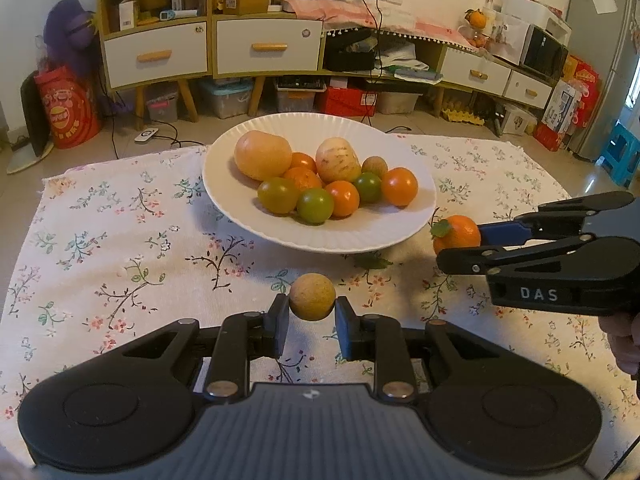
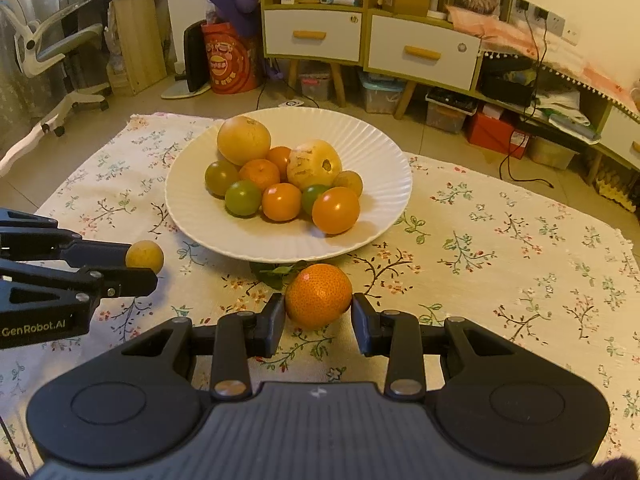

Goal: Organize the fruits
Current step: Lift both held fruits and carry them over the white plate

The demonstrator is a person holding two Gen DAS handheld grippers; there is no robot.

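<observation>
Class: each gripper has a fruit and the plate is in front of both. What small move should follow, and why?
Probably carry both forward over the white plate: the left gripper pinches a small tan fruit, the right gripper an orange mandarin, both short of its rim.

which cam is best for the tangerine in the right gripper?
Right wrist: the tangerine sits centred and close between the right gripper fingers, peel texture clear. Left wrist shows it small, near the right edge, side-on, partly hidden by a finger, green leaf visible.
</observation>
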